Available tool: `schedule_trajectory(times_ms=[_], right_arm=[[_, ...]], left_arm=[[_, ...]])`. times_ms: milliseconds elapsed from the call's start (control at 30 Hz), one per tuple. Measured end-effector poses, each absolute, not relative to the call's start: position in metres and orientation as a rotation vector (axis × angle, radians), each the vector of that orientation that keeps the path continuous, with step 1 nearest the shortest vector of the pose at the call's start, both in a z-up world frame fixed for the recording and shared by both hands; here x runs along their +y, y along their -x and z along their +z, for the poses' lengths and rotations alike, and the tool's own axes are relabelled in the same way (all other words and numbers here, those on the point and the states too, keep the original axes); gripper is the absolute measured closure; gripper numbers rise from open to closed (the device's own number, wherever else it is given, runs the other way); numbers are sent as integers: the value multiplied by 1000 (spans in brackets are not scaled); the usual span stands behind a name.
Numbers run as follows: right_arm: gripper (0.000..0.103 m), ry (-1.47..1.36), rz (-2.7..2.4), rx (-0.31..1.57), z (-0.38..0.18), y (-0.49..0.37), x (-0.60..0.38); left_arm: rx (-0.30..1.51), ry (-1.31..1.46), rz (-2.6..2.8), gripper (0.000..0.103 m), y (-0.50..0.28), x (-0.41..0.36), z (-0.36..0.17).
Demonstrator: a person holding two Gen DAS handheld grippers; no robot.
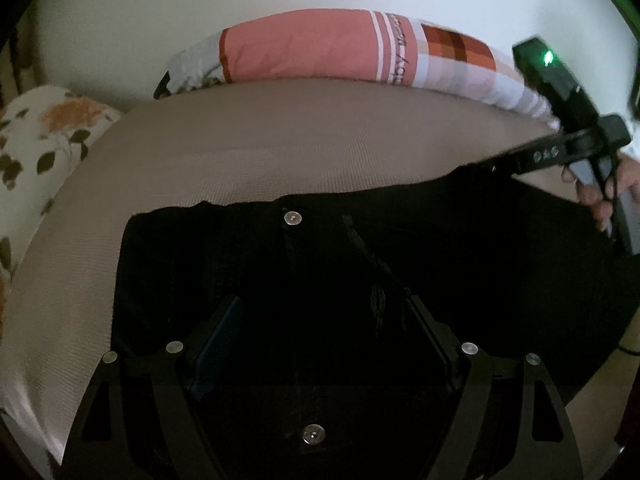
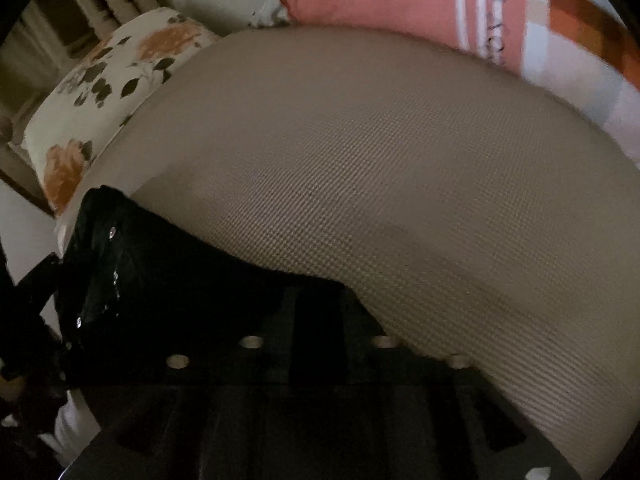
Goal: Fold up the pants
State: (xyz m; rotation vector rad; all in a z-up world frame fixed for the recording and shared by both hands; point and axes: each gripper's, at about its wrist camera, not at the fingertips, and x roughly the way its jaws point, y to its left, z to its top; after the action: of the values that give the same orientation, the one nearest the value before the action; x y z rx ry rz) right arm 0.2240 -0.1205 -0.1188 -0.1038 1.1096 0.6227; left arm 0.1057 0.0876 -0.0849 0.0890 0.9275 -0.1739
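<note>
"Starting with the biggest thing, what lies where?"

"One bed (image 1: 240,152) with a beige woven cover fills both views. On it lies one pair of black pants (image 1: 480,260), spread flat. The waistband points at the pillows, and the fly seam runs from it toward the left camera, so the long axis runs from the pillows toward that camera. The legs go out of view under the gripper."

"How many pillows?"

"Two, at the head of the bed: a pink and checked pillow (image 1: 304,44) and a floral pillow (image 1: 44,128), well apart from the pants."

"And the grippers?"

"Two. The left gripper (image 1: 322,340) hangs over the middle of the pants with its jaws spread wide and only the dark cloth below showing between them. Whether its fingertips touch that cloth I cannot tell. The right gripper (image 1: 500,166), held in one hand (image 1: 596,196), has its tips at the far right end of the waistband edge. Its jaws stand narrower (its own view is very dark there), and whether they pinch the cloth I cannot tell."

"Anything smaller?"

"One metal button (image 1: 293,218) on the waistband."
</note>
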Motion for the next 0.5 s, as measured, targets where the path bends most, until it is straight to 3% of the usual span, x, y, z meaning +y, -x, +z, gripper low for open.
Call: schedule_trajectory(times_ms=[233, 500], right_arm=[[59, -1, 449, 966, -84, -182, -177], [59, -30, 197, 1021, -108, -111, -271]], left_arm=[[854, -143, -295, 22, -102, 39, -55], [903, -107, -482, 22, -130, -42, -64]])
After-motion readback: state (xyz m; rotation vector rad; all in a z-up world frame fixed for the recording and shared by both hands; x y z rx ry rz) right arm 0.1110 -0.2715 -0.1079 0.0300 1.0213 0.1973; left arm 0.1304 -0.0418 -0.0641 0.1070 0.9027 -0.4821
